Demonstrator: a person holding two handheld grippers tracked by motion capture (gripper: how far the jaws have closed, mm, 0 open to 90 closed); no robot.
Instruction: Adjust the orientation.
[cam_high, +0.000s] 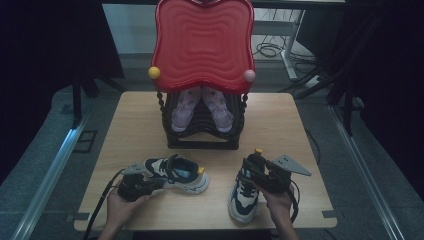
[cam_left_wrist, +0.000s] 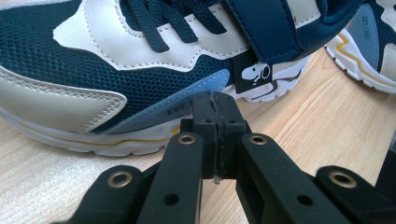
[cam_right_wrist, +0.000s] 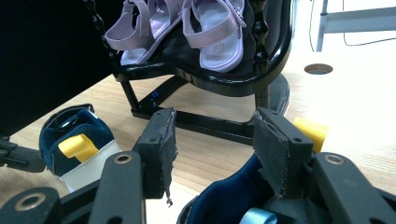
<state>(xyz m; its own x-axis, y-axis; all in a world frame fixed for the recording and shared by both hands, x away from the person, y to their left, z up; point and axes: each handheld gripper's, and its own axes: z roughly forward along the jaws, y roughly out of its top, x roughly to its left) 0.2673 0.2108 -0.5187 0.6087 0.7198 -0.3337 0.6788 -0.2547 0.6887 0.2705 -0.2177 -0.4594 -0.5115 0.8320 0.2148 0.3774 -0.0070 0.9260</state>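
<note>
A light wooden bench (cam_high: 280, 130) stands on a grey floor (cam_high: 45, 150). The room is dim, with dark areas at the far left and far right. A metal rail (cam_high: 50, 170) runs along the floor on the left, and another (cam_high: 370, 180) on the right. Beyond the bench, at the far right, a white table leg (cam_high: 289, 50) stands among loose black cables (cam_high: 267, 49) on the floor.
</note>
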